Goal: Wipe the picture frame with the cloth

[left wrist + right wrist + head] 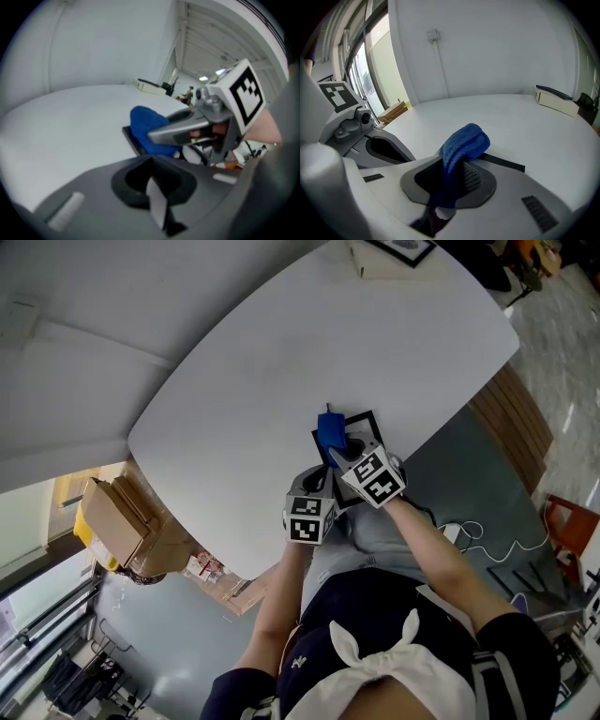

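At the near edge of the white oval table (281, 352), the right gripper (450, 183) is clenched on a folded blue terry cloth (464, 140) that rests on the flat black-rimmed picture frame (367, 418). The left gripper (152, 187) sits just beside it, jaws together and empty. Wiping looks to be in its early part, with most of the frame left to do.

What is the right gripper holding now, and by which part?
The right gripper holds the blue cloth by its lower end; the folded upper end sticks out beyond the jaws.

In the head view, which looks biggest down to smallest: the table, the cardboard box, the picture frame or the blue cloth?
1. table
2. cardboard box
3. picture frame: it is partly covered, so this place is only likely
4. cloth
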A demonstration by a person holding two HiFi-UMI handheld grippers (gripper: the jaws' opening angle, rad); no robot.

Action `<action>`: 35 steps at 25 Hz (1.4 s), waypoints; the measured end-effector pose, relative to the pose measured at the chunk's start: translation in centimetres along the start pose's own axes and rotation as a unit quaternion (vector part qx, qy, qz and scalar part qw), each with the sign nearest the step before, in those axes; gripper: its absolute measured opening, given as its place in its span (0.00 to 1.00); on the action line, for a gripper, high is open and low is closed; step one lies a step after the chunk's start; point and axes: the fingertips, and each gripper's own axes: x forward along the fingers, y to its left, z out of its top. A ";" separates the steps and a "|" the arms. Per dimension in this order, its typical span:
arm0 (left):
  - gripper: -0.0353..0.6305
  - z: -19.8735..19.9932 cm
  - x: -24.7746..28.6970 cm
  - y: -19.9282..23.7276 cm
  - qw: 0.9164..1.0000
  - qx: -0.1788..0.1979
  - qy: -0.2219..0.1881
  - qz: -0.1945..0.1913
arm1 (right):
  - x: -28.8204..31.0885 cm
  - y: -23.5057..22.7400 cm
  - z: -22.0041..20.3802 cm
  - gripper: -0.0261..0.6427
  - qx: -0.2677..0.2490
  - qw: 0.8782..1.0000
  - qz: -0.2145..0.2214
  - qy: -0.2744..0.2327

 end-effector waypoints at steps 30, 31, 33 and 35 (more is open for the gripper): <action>0.06 0.3 -0.1 0.0 1.000 0.005 -0.005 0.019 | -1.6 -2.3 -1.2 0.14 0.004 0.999 -0.029 0.015; 0.06 0.3 -0.1 0.0 1.000 0.003 -0.005 0.020 | -1.7 -2.4 -1.3 0.14 0.005 0.999 -0.030 0.016; 0.06 0.4 -0.1 0.1 1.000 -0.003 -0.009 0.020 | -1.8 -2.7 -1.4 0.14 0.008 0.999 -0.034 0.020; 0.06 0.3 -0.1 0.2 1.000 -0.005 -0.011 0.020 | -1.9 -2.9 -1.4 0.14 0.008 0.999 -0.036 0.021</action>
